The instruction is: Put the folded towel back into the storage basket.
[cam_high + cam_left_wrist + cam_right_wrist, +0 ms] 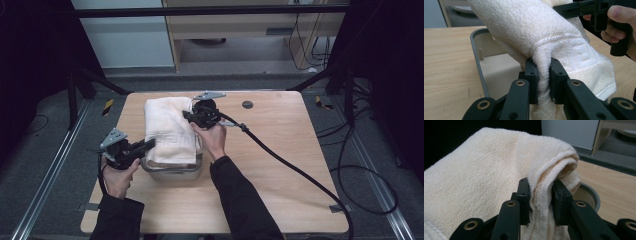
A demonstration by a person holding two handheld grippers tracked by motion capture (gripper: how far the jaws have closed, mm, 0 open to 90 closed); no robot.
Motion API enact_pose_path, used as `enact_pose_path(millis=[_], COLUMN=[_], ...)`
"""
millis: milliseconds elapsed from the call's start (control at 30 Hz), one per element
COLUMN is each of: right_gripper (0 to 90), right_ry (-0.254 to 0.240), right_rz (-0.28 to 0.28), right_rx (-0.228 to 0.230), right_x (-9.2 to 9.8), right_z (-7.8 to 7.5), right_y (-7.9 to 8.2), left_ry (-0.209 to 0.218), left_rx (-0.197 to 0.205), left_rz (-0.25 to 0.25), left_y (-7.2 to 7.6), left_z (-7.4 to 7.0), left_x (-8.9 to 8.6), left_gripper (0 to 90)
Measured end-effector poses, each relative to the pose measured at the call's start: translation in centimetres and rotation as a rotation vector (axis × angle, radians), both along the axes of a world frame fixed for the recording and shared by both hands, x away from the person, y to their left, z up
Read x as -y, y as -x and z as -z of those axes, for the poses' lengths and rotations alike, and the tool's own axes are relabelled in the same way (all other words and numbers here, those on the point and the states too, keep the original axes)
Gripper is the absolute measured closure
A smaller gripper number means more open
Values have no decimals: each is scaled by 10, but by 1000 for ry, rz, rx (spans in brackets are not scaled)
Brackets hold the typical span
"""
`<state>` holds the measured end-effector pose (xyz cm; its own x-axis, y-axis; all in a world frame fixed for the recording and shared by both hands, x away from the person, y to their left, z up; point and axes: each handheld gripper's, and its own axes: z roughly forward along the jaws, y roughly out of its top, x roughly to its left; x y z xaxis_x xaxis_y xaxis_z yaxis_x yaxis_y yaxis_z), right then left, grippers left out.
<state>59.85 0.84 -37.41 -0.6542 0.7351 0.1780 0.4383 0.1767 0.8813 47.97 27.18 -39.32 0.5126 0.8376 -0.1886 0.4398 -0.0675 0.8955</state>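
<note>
A folded white towel [167,130] is held stretched above a grey tray [175,173] near the table's front middle. My left gripper [150,144] is shut on the towel's near left edge; in the left gripper view the towel [544,50] bunches between the two jaws of that gripper [543,80]. My right gripper [189,116] is shut on the towel's far right edge, and in the right gripper view a fold of the towel [486,177] is pinched in the gripper [541,195]. The tray's rim [475,57] [592,195] shows under the cloth.
The wooden table [280,165] has bare room to the right and front. A black cable [300,172] trails from the right gripper across the table's right side. A small dark disc [247,104] lies near the far edge.
</note>
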Motion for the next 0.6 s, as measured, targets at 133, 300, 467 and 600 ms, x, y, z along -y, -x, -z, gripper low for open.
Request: enact_pose_path(millis=[133, 300, 467, 600], right_gripper=[713, 713, 712, 711], right_ry=[4, 3, 12, 23], right_rz=[3, 4, 7, 8], right_rx=[-6, -20, -29, -30], right_x=[-3, -6, -8, -9], right_z=[7, 13, 20, 25], right_y=[-2, -4, -6, -6], left_ry=[-7, -18, -33, -43], left_rx=[-12, -24, -42, -54], left_rz=[-5, -9, -11, -14], left_y=[-2, -5, -8, -10], left_z=[4, 9, 15, 19], left_x=[-2, -4, -5, -5], left_gripper=[784, 784, 784, 784])
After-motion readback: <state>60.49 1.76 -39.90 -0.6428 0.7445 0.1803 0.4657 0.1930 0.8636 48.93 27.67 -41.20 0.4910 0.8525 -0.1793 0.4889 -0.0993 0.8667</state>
